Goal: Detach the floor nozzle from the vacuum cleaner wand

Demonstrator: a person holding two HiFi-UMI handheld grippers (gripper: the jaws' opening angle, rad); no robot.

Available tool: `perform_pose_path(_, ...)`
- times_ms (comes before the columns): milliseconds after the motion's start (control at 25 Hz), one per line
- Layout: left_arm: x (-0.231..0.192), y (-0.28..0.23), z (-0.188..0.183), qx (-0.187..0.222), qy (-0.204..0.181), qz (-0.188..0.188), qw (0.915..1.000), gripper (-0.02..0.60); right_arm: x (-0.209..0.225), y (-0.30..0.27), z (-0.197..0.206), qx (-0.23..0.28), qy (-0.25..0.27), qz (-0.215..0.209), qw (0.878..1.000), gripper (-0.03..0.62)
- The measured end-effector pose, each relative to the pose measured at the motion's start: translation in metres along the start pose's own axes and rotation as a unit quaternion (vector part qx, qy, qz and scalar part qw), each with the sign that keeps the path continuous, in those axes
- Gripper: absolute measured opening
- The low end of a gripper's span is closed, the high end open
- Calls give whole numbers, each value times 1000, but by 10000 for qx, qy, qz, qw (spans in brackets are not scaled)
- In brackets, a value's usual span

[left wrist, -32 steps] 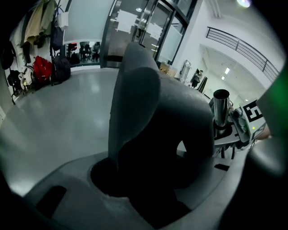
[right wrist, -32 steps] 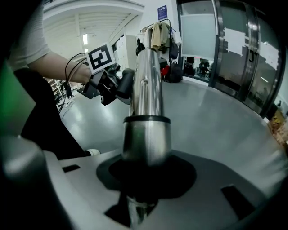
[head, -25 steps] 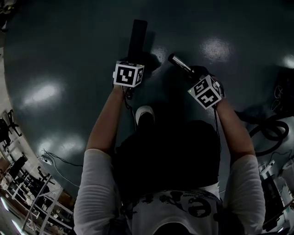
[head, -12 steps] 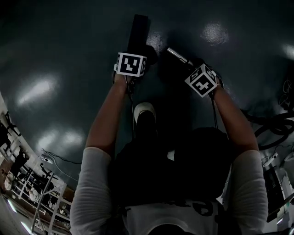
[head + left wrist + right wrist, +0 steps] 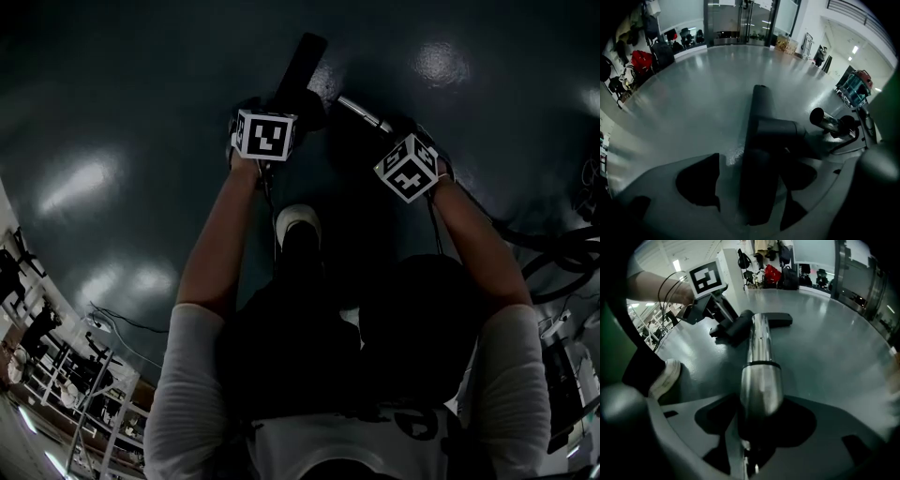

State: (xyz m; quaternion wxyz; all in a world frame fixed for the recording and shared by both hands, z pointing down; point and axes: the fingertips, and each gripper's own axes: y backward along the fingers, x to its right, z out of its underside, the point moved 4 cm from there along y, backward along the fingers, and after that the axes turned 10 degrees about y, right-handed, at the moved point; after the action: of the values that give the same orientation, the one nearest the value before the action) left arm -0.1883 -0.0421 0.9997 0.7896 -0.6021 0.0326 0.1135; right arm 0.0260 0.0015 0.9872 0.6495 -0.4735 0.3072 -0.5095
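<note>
The dark floor nozzle (image 5: 302, 67) lies on the grey floor, apart from the shiny metal wand (image 5: 364, 111). In the left gripper view the nozzle (image 5: 759, 154) runs lengthwise between the jaws, and the wand's open end (image 5: 820, 118) shows to its right. My left gripper (image 5: 277, 109) has just been opening its jaws and now stands open around the nozzle. My right gripper (image 5: 390, 137) has also just been opening its jaws. The wand (image 5: 761, 376) lies between them, pointing at the nozzle (image 5: 754, 320), and the pads look clear of it.
The person's white shoe (image 5: 298, 225) stands just behind both grippers. Black cables (image 5: 561, 251) coil on the floor at the right. Racks and chairs (image 5: 56, 375) crowd the lower left. Bags (image 5: 642, 61) line the far wall in the left gripper view.
Both grippers have sunk toward the floor with the nozzle and the wand. The nozzle's far end has swung to the right. Both pairs of jaws have widened.
</note>
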Motion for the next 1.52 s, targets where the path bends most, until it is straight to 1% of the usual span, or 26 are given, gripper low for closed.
perform_pose_path(80, 1, 1, 1, -4, -37, -8, 10000, 382, -8, -2, 4, -14, 117, 35, 9999, 278)
perform_pose_path(120, 3, 1, 3, -6, -66, -20, 10000, 382, -11, -3, 7, -24, 177, 126, 9998, 304)
perform_pose_path(160, 5, 2, 3, 11, -101, -43, 9999, 382, -11, -3, 8, -23, 259, 279, 9993, 321)
perform_pose_path(200, 6, 5, 3, 56, -146, -76, 9998, 382, -7, -1, 9, 7, 337, 468, 9983, 362)
perform_pose_path(280, 6, 12, -1, 212, -237, -153, 9994, 382, 6, 5, 4, 175, 280, 769, 9965, 367)
perform_pose_path(320, 4, 15, -3, 304, -262, -176, 9990, 382, 13, 10, -2, 283, 139, 825, 9961, 367)
perform_pose_path(400, -5, 23, -10, 488, -288, -214, 9982, 382, 24, 19, -20, 454, -214, 806, 9955, 366)
perform_pose_path(480, -13, 36, -19, 617, -355, -290, 9970, 382, 30, 29, -38, 574, -670, 646, 9940, 365)
perform_pose_path(560, -8, 51, -24, 722, -428, -366, 9958, 380, 34, 44, -41, 788, -1145, 532, 9889, 363)
perform_pose_path(600, -2, 61, -28, 834, -447, -407, 9947, 374, 37, 54, -37, 871, -1345, 555, 9855, 344)
perform_pose_path(640, 2, 75, -34, 1029, -432, -468, 9926, 316, 41, 68, -35, 932, -1563, 643, 9812, 262)
perform_pose_path(680, 4, 93, -42, 1288, -371, -542, 9895, 164, 46, 85, -35, 996, -1798, 770, 9756, 142)
perform_pose_path(720, 5, 113, -50, 1538, -290, -600, 9859, 42, 50, 104, -39, 1064, -2019, 884, 9696, 61)
perform_pose_path(760, 8, 134, -57, 1704, -235, -610, 9832, 3, 51, 123, -44, 1118, -2194, 951, 9645, 24)
perform_pose_path(840, 23, 177, -63, 1757, -193, -524, 9829, 3, 42, 164, -55, 1199, -2369, 1017, 9587, 10)
perform_pose_path(920, 43, 222, -65, 1696, -81, -415, 9846, 3, 31, 211, -67, 1313, -2313, 1178, 9568, 4)
perform_pose_path(1040, 73, 299, -86, 1746, 348, -200, 9838, 3, 25, 302, -94, 1563, -2090, 1646, 9512, 2)
perform_pose_path(1120, 88, 367, -106, 1945, 551, -138, 9792, 3, 21, 370, -121, 1749, -2064, 1886, 9441, 2)
perform_pose_path(1200, 101, 443, -123, 2176, 714, -114, 9734, 3, 10, 441, -151, 1906, -2100, 2011, 9376, 2)
perform_pose_path(1280, 117, 515, -135, 2375, 893, -64, 9672, 3, -1, 511, -179, 2087, -2084, 2124, 9316, 2)
perform_pose_path(1360, 137, 581, -143, 2568, 1026, -23, 9610, 3, -13, 581, -199, 2321, -1958, 2299, 9246, 2)
perform_pose_path(1440, 162, 646, -146, 2777, 986, -64, 9556, 3, -34, 651, -212, 2579, -1794, 2473, 9166, 2)
perform_pose_path(1520, 188, 712, -149, 3042, 796, -114, 9492, 3, -58, 720, -222, 2852, -1654, 2631, 9067, 2)
